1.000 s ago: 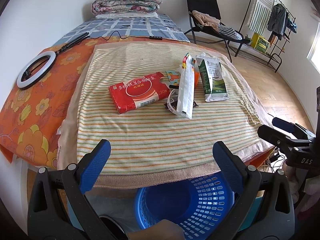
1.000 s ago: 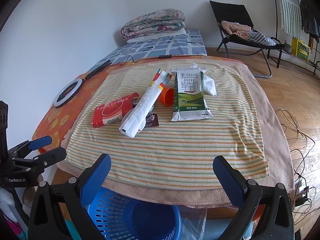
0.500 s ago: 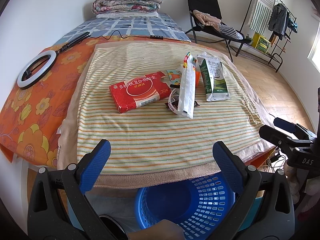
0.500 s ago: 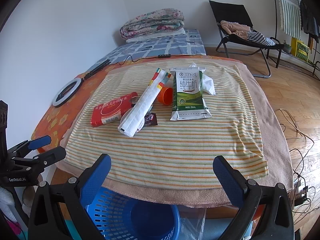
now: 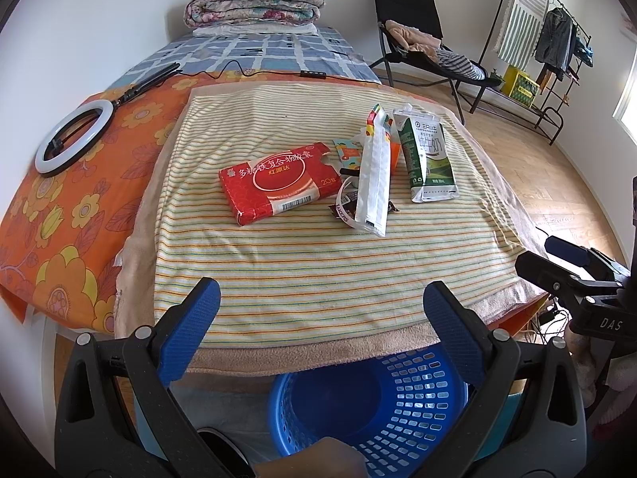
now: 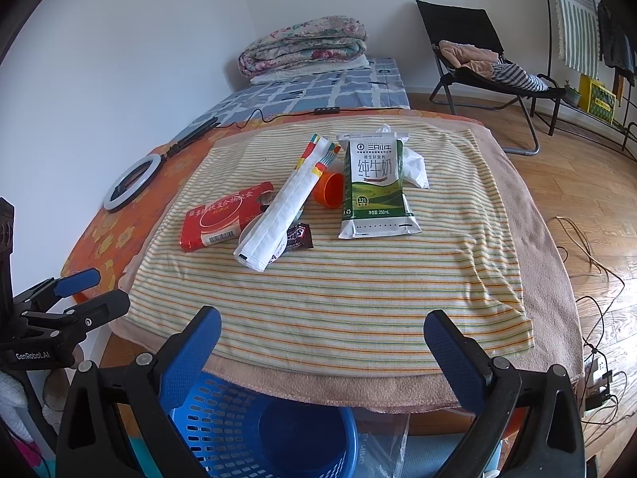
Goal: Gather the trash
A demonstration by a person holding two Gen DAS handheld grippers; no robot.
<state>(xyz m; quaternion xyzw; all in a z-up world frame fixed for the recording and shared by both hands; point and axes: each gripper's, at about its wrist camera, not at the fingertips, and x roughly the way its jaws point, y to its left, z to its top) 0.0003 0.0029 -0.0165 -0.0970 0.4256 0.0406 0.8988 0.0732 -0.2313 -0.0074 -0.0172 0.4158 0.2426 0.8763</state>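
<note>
Trash lies on the striped towel (image 5: 318, 263): a red tissue pack (image 5: 278, 183) (image 6: 223, 215), a long white wrapper (image 5: 372, 179) (image 6: 286, 203), a green milk carton (image 5: 428, 157) (image 6: 376, 185), an orange cup (image 6: 330, 189), a dark candy wrapper (image 6: 296, 235) and crumpled white tissue (image 6: 414, 167). A blue basket (image 5: 370, 402) (image 6: 258, 426) stands on the floor below the table's near edge. My left gripper (image 5: 318, 318) and right gripper (image 6: 322, 342) are both open and empty, held above the near edge, well short of the trash.
A ring light (image 5: 71, 139) lies on the orange floral cloth at left. A bed with folded quilts (image 5: 254, 8) is behind the table. A black folding chair (image 6: 477, 59) and a clothes rack (image 5: 545, 40) stand at the right. Cables lie on the wooden floor (image 6: 589, 239).
Both grippers have drifted slightly forward toward the table. The trash has not moved and both grippers stay open.
</note>
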